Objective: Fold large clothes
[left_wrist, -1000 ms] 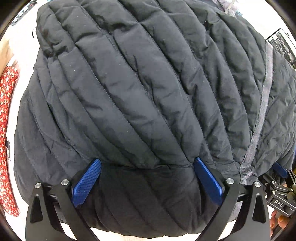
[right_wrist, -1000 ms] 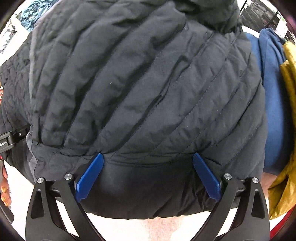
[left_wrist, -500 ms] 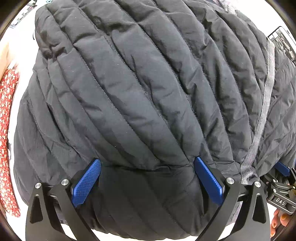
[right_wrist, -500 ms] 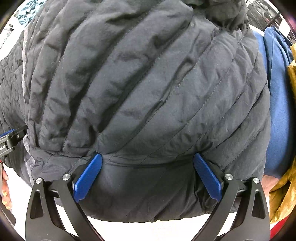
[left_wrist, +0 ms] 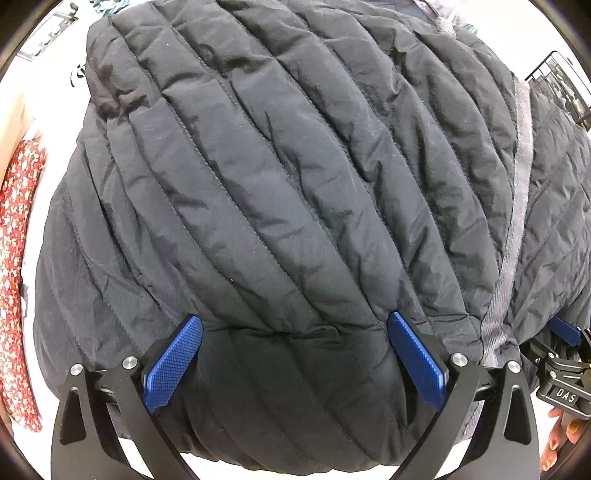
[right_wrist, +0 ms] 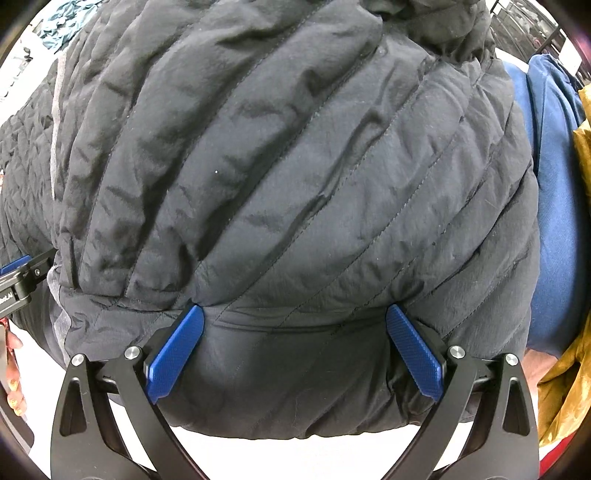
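Across the white desk, both grippers' fingers gape around the quilted jacket; unpinched, its puffy fold may spring open.

A white surface runs under everything, showing bright and evenly lit along the edges of both wrist views. In the left wrist view a red floral-print cloth lies at the left edge and a black wire rack sits at the upper right. In the right wrist view a blue garment and a mustard-yellow one lie at the right, a teal cloth at the upper left, and dark wire shelving at the upper right.
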Available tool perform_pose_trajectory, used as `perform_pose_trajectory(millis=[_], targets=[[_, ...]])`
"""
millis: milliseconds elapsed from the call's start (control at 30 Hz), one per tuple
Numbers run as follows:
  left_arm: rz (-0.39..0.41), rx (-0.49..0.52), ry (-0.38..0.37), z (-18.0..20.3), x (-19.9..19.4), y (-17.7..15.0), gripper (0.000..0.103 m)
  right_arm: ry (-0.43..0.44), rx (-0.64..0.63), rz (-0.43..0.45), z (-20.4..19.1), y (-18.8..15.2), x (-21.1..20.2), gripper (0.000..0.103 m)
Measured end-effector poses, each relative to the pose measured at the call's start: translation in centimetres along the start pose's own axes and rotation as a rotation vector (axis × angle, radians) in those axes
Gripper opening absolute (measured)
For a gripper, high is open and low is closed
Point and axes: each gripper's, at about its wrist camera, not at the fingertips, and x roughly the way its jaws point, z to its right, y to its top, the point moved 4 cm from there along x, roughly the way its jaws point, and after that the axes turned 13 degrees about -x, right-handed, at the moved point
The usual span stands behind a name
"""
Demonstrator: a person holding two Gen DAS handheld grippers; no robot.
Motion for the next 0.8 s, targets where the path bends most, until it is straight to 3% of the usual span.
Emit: perform_pose_trajectory(millis=[133, 300, 533, 667, 800], targets=[[0.013, 0.010, -0.012, -0.3, -0.8, -0.7, 0.098, 0.012, -0.020, 0.007, -0.1, -0.6, -0.8, 0.097], [0.039, -0.015, -0.039, -1.2, -3.2, -2.3, 0.097, 0.011, -0.012, 0.154, 0.3, -3.4, -4.2, 0.097], [0.111, -0.012, -0.082, -3.6, -6.6, -7.2, 0.097, 0.073, 0.184, 0.289, 4.9, -9.7, -7.0, 0.097], [0.092, -0.082, -0.133, -5.5, -7.3, -10.3, 0.097, 0.089, 0.232, 0.280, 6.2, -12.4, -6.8, 0.097], [0.060, -0.157, -0.158, -8.0, -7.5, -12.8, 0.097, 0.176, 0.336, 0.296, 7.3, -13.9, -6.2, 0.097]])
